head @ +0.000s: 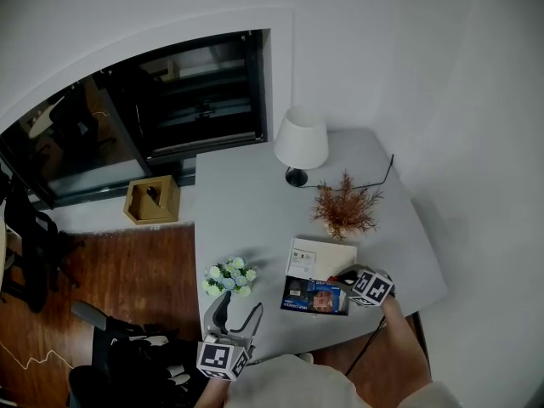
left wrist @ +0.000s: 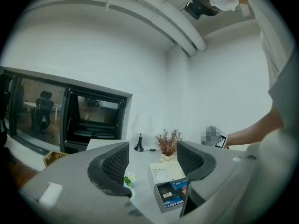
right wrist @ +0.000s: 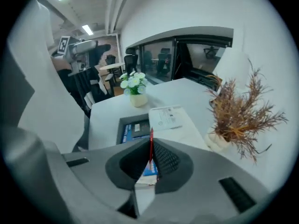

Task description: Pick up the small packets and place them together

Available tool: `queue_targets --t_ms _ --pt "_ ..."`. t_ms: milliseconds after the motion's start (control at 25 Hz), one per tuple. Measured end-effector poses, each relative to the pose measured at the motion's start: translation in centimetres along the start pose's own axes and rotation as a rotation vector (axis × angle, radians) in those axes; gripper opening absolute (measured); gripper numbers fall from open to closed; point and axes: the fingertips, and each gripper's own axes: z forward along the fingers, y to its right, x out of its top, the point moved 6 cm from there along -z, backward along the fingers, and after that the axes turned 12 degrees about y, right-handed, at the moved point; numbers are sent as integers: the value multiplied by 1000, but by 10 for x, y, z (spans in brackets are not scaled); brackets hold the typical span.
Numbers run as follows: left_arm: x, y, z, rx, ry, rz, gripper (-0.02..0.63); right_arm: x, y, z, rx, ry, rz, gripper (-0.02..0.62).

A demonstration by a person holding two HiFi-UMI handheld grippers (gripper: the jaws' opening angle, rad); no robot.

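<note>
A pale grey desk (head: 255,202) fills the middle of the head view, set against a white wall, with a dark window (head: 153,100) at the upper left and wooden floor below it.

A small packet (right wrist: 150,146) is seen edge-on at the centre of the right gripper view, as a thin red line with a white and blue part beneath. It is pinched flat between the pads of the right hand-held gripper (right wrist: 150,158), whose jaws are closed fully on it. The flat pinch is judged to suit so thin a thing, which would slip from a looser hold. In the head view this hand-held gripper is found at the lower right, at the right edge of an open box (head: 314,296). The packet itself cannot be picked out there, so it cannot be told whether it is lifted clear of the box.

The box, with blue printed contents, lies at the desk's near edge, and its white lid (head: 321,259) is folded back just behind it. It is presumably the source of the packets.

The left hand-held gripper (left wrist: 152,155) is held at the lower left of the head view, near the desk's front edge. Its jaws are spread wide with nothing between them, and it is judged to be waiting its turn.

White flowers (head: 231,277) stand left of the box, with a dried plant (head: 346,208) and a lamp (head: 302,141) further back.
</note>
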Motion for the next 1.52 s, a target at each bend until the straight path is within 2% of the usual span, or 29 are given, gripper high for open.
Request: queue_targets --t_ms 160,280,400,480,600,800,920,1240,1320,1520 --pt "0 5 3 -4 -6 2 316 -14 30 10 77 -43 68 18" --pt "0 3 2 14 -10 2 316 -22 45 25 82 -127 76 18" --pt "-2 1 -3 44 -13 -8 316 -33 56 38 33 -244 0 18" --pt "-1 0 -6 57 -19 -3 316 -35 61 44 -9 -286 -72 19" --pt "-2 -4 -9 77 -31 1 316 -30 62 52 -53 -293 -114 20" --pt "-6 -8 -11 95 -36 -1 316 -34 74 55 -150 -317 -76 57" --pt "-7 -7 -9 89 -33 -3 316 -33 77 55 -193 -322 -99 63" --pt "-8 -6 -7 69 -35 -5 316 -36 75 50 -252 -305 -86 71" --pt "-8 -6 -7 65 -36 -5 317 -34 74 49 -257 -292 -88 160" --pt "-7 -6 -8 56 -28 -6 316 -29 76 43 -308 -267 -83 177"
